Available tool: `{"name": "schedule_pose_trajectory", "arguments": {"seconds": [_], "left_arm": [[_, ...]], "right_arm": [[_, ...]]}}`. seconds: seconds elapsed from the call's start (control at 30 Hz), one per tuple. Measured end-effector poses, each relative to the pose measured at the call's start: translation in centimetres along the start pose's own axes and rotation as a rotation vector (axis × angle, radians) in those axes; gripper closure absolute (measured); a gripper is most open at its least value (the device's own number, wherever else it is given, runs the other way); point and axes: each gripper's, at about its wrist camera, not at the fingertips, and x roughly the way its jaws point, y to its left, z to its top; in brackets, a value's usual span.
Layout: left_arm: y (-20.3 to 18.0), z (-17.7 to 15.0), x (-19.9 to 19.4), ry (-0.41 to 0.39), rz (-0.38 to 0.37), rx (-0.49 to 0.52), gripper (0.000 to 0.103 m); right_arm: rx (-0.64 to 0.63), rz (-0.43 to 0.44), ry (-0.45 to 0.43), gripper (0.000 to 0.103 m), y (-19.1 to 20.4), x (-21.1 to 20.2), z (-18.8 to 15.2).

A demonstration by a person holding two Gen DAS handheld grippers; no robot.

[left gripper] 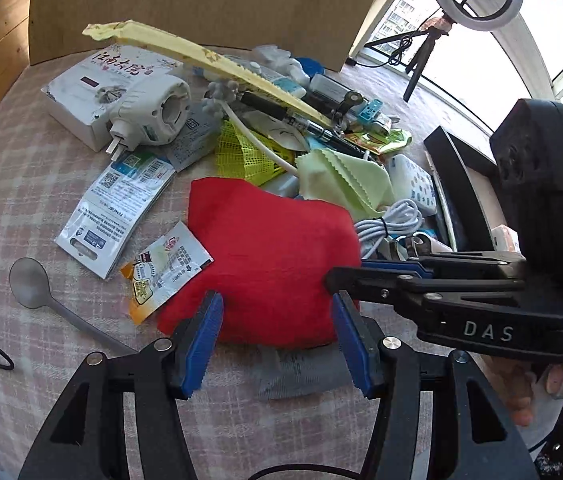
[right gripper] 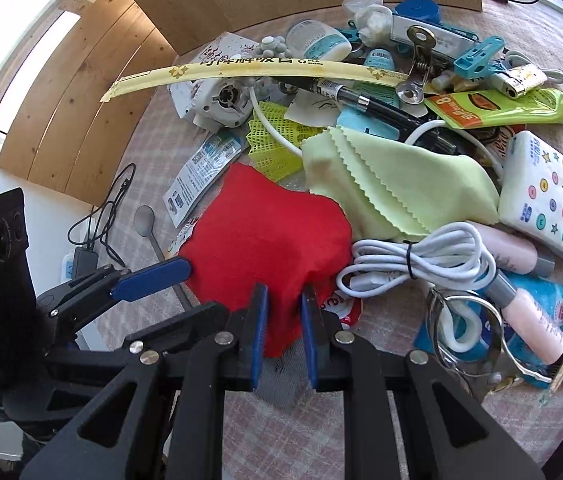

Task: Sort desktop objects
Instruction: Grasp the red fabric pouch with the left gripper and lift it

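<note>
Red cloth (right gripper: 265, 236) lies crumpled on the checked tablecloth (left gripper: 21, 184), front of the clutter pile; no clear long axis.
Right gripper (right gripper: 283, 336) is clamped on its near edge; left gripper (left gripper: 277, 344) stands apart, empty, over it. "DAS" reads on the right gripper's body; "TOGI" on a white packet (left gripper: 117, 216) just left.

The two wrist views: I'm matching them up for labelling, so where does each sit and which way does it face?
Left wrist: on the left tool, looking steeply down at the red cloth; its blue pads, the right tool and a hand show.
Right wrist: on the right tool, looking steeply down at the red cloth, pinching its edge; the left tool's blue pad enters at left.
Shared: cloth, spoon, white cable.
</note>
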Motion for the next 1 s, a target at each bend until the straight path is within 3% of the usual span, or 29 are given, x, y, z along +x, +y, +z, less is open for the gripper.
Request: {"name": "schedule_pose_trajectory", "arguments": {"seconds": [0.13,0.37,0.4,0.67,1.0], "left_arm": [[1.2,1.2,-0.5,-0.03,0.059,-0.006,0.032],[1.6,2.0,2.3,0.046,0.007,0.006,0.032],[1.2,2.0,2.6,0.054,-0.015,0.008,0.039],[-0.4,1.4,0.7,0.014,-0.031,0.022,0.047],[-3.7,1.4,-3.9,-0.085,-0.017,0.064,0.047]], "right_arm": [[0.003,-0.01,0.005,0.085,-0.2,0.3,0.1],[0.009,-0.003,0.009,0.085,-0.3,0.7,0.4],[0.009,-0.011,0.012,0.088,-0.3,0.8,0.4],[0.021,0.034,-0.011,0.09,0.3,-0.6,0.0],[-0.008,0.042,-0.096,0.09,1.0,-5.4,-1.0]]}}
